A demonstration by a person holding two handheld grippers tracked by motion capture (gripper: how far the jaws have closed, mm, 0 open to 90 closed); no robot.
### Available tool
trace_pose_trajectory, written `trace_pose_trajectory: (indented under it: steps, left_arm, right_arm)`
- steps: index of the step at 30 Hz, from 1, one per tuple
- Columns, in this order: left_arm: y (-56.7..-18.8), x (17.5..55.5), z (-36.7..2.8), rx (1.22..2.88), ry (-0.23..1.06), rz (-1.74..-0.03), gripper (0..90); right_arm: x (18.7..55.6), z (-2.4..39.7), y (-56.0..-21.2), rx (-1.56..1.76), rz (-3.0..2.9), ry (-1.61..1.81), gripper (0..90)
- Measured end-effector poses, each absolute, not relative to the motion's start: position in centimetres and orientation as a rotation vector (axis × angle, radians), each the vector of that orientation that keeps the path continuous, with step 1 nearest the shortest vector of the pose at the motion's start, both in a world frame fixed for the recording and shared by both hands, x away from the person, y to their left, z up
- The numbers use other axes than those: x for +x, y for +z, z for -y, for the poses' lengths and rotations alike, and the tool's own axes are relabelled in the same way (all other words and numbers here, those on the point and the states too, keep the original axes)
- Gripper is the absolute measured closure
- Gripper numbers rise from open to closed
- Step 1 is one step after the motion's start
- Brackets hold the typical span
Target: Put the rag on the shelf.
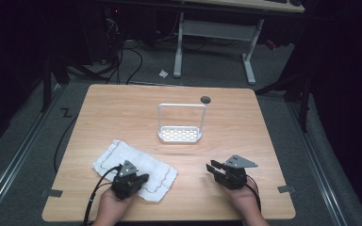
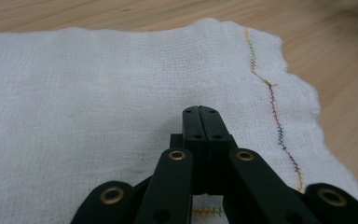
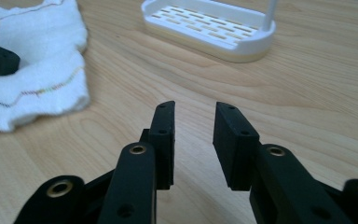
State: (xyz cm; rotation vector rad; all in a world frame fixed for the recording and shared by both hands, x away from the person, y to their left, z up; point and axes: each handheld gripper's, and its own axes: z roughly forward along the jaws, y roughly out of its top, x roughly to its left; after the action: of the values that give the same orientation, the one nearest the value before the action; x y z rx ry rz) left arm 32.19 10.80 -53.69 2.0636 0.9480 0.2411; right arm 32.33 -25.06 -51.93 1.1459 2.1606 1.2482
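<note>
Our left gripper (image 2: 200, 112) hovers over the white cloth (image 2: 98, 93), jaws closed and empty; we should open before pinching its near edge. Right gripper (image 3: 193, 116) waits half-open, empty.

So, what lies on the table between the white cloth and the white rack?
Nothing: in the high view, bare wooden table separates the white cloth from the white rack.

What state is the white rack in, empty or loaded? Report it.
Empty. The white rack shows its bare slotted base in the high view and the right gripper view, and nothing hangs on its upright frame.
</note>
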Motion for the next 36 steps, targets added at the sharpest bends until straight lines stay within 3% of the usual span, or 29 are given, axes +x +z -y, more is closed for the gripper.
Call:
trace_pose_trajectory:
  steps: [7,13,17,24,31,36]
  left_arm:
    - [-53.7,30.6,-7.6,2.119,0.184,-0.805,90.0]
    - [-53.9,30.2,-6.8,2.115,0.167,-0.776,89.9]
    - [-53.9,30.3,-6.9,2.116,0.154,-0.771,89.9]
    - [-53.8,30.4,-6.9,2.121,0.154,-0.773,89.9]
    - [-53.8,30.7,-7.5,2.101,0.139,-0.803,88.4]
    - [-53.5,31.1,-8.5,2.065,0.159,-0.858,81.5]
  right_arm:
    - [31.5,21.1,-51.3,1.001,-2.251,1.28,72.1]
    - [31.5,17.4,-51.2,0.929,-2.338,1.271,86.2]
    - [31.9,16.2,-52.0,0.934,-2.381,1.205,88.7]
    - [32.3,16.0,-53.5,0.95,-2.42,1.069,89.9]
    - [29.3,17.5,-53.4,0.967,-2.461,1.09,90.0]
    - [28.0,17.7,-53.2,0.959,-2.483,1.127,89.9]
